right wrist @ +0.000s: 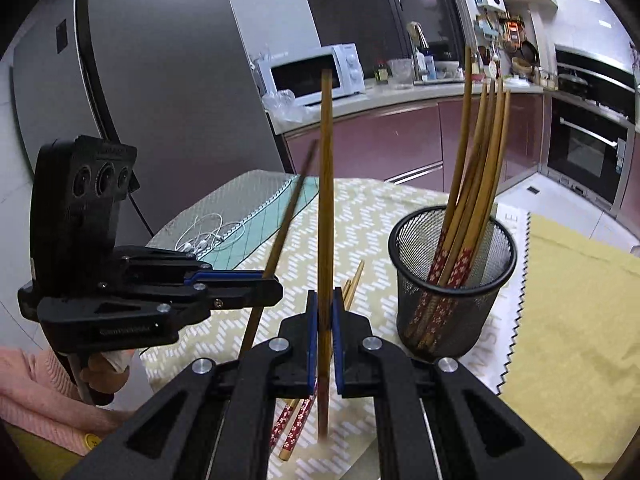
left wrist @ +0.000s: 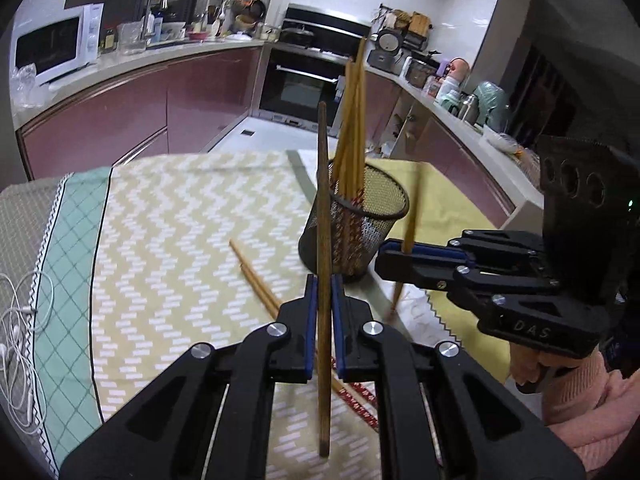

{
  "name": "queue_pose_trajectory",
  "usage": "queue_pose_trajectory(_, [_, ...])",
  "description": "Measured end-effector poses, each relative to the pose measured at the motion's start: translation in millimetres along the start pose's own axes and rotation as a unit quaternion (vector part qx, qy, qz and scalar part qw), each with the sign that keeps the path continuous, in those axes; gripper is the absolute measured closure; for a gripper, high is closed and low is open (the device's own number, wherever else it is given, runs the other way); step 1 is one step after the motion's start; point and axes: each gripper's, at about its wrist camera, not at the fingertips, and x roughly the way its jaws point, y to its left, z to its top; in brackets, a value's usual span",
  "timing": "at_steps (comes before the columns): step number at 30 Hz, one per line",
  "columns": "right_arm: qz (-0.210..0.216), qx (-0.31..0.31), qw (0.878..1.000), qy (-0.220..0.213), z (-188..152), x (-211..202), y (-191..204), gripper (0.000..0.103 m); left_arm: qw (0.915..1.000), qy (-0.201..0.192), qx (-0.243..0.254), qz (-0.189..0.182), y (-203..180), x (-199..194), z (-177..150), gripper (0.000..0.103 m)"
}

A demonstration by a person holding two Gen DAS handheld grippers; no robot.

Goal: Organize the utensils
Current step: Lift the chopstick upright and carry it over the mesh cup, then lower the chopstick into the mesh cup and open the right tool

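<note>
Left gripper (left wrist: pixel 323 312): jaws pinch 1 dark chopstick (left wrist: pixel 323 208), long axis near upright. Right gripper (right wrist: pixel 325 320): jaws pinch 1 lighter chopstick (right wrist: pixel 326 200), also near upright. 2 loose chopsticks (left wrist: pixel 256 280) lie flat on the tablecloth (left wrist: pixel 180 220) beneath. The mesh holder (right wrist: pixel 452 280), already containing several chopsticks, stands beyond the jaws, to the right of both; the right gripper appears nearer.

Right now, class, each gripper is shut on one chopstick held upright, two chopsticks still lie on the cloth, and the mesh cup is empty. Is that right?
One detail is wrong: the mesh cup is not empty. The right wrist view shows several chopsticks in the cup. The rest holds: the left gripper and right gripper each clamp one upright chopstick, and two chopsticks on the cloth remain.
</note>
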Motion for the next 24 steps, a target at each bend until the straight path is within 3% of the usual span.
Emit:
queue_pose_trajectory(9, [-0.011, -0.008, 0.999, -0.032, 8, -31, -5, 0.097, 0.9994, -0.029, 0.009, -0.018, -11, -25, 14, 0.096])
queue_pose_trajectory(24, [-0.046, -0.007, 0.994, -0.098, 51, -79, -23, 0.097, 0.992, -0.12, 0.024, -0.031, -29, -59, 80, 0.096])
